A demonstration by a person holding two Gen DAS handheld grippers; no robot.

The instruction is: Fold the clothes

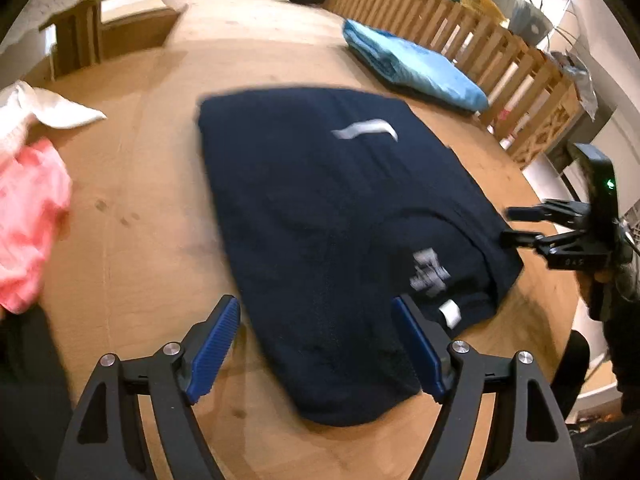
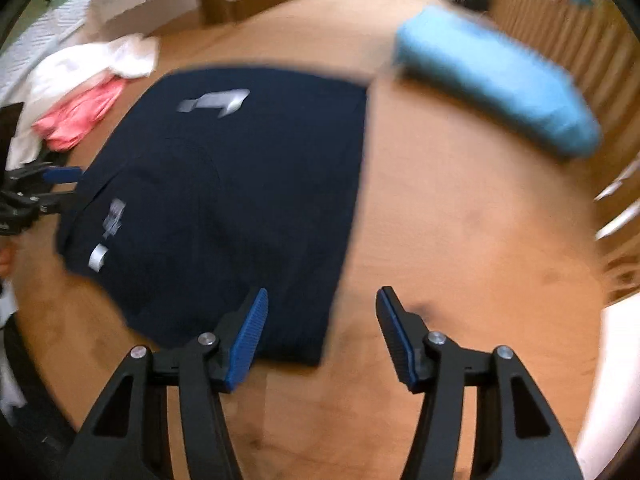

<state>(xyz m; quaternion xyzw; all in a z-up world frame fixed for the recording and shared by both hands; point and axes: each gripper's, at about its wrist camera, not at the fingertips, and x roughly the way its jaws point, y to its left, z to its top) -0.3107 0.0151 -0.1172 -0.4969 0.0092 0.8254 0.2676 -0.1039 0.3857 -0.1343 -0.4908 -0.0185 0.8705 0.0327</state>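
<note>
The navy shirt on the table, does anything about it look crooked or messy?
Nothing much stands out. The navy shirt lies folded flat on the wooden table; only its white label pokes out at the near corner. Both grippers are open, off the cloth.

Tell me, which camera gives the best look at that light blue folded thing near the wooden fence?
The left wrist view. There the light blue folded garment is sharp, lying on the table beside the slatted fence. The right wrist view shows it too, but smeared by motion blur.
</note>
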